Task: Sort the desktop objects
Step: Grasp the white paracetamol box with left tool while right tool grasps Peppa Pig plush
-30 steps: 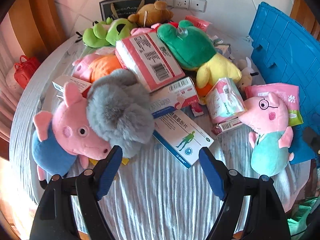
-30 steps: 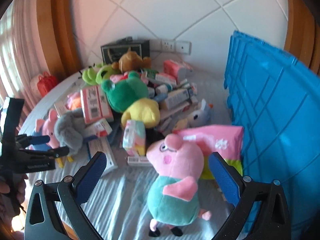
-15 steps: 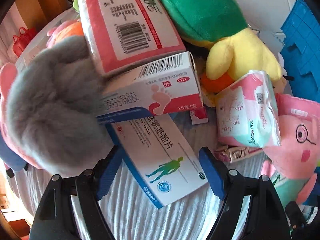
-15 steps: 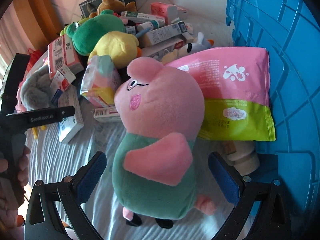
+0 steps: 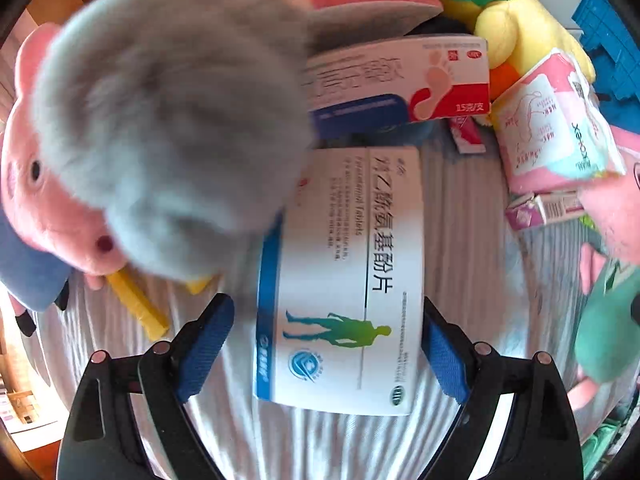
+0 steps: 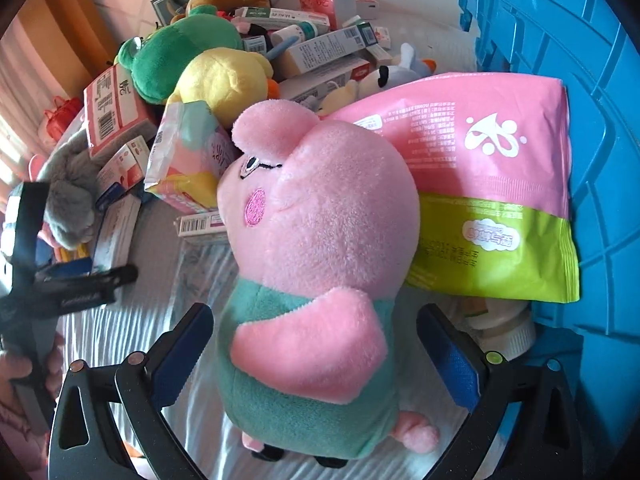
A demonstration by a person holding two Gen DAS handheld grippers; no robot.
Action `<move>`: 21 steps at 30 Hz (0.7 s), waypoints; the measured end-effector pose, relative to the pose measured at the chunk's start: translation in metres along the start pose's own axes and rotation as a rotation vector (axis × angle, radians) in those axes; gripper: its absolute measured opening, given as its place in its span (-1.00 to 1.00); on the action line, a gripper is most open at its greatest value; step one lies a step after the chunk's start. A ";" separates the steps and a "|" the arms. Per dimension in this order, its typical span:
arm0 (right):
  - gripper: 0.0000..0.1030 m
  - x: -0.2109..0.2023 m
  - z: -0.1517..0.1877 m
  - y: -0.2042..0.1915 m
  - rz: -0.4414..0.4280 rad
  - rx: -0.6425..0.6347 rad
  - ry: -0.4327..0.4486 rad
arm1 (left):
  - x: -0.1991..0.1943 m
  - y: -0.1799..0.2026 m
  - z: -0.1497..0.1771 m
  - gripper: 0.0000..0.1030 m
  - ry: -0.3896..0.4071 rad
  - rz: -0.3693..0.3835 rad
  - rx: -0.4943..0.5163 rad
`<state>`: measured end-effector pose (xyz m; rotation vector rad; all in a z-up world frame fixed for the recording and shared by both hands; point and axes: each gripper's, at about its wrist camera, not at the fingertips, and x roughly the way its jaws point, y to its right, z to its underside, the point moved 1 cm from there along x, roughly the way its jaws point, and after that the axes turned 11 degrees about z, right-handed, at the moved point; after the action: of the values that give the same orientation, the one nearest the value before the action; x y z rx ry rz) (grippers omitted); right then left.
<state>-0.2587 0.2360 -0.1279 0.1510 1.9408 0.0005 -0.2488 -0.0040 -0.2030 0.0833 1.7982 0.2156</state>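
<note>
A flat white cardboard medicine box with a blue edge and a green human figure (image 5: pixel 344 280) lies on the striped grey cloth of the worktop (image 5: pixel 472 216), between the widening blue pads of the left hand-held gripper (image 5: pixel 326 344); the right pad looks just against its edge. A fluffy grey plush (image 5: pixel 168 120) overlaps its far corner. The right hand-held gripper (image 6: pixel 314 352) stands spread around a pink pig plush in a teal dress (image 6: pixel 316 280), apart from it, beside a blue plastic crate (image 6: pixel 580 80).
</note>
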 end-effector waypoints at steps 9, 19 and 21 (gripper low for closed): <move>1.00 -0.006 -0.010 -0.006 0.051 0.027 -0.015 | 0.003 0.006 -0.009 0.77 -0.003 -0.011 0.048; 0.69 0.015 -0.006 -0.017 0.111 0.020 -0.093 | -0.015 0.014 0.019 0.38 0.032 0.061 0.130; 0.61 0.012 -0.002 -0.020 0.126 0.015 -0.084 | -0.024 0.015 0.026 0.38 0.049 0.069 0.143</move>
<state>-0.2670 0.2173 -0.1396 0.2784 1.8447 0.0622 -0.2190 0.0092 -0.1831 0.2435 1.8597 0.1386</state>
